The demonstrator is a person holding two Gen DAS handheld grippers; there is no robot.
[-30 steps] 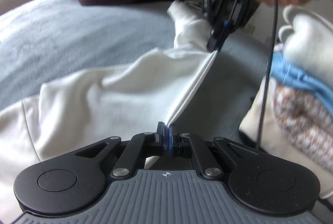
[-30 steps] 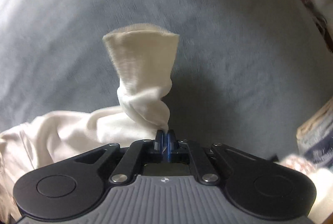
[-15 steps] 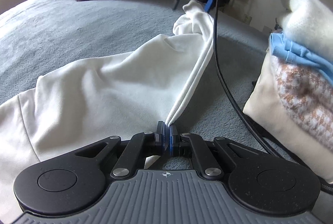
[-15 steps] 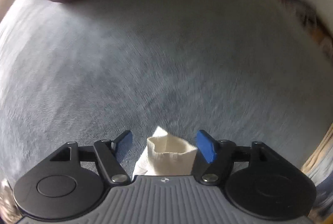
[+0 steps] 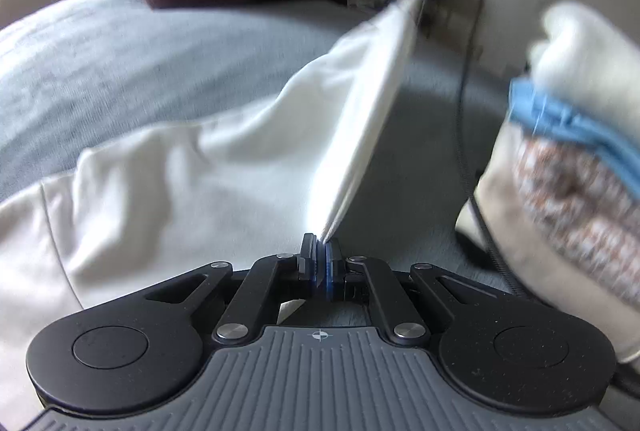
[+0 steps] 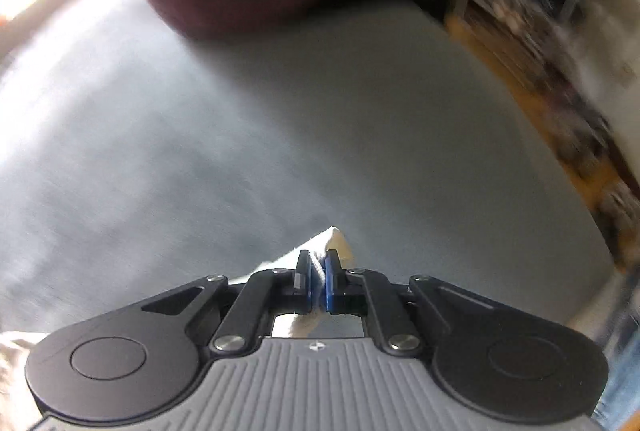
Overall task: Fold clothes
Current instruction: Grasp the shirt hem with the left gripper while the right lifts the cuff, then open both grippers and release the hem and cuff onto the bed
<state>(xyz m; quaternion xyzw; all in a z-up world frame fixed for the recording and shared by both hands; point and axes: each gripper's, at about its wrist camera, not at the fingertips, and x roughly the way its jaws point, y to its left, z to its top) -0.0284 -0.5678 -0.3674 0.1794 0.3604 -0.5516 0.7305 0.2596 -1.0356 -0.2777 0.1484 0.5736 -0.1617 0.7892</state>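
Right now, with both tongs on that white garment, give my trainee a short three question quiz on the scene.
1. True or false: the left tongs are shut on the white garment.
2. What are the right tongs pinching? A) the blue cloth B) the white garment C) nothing
3. Fill in: the garment lies on a ____ bed cover.

Key: 1 true; 2 B; 3 grey.
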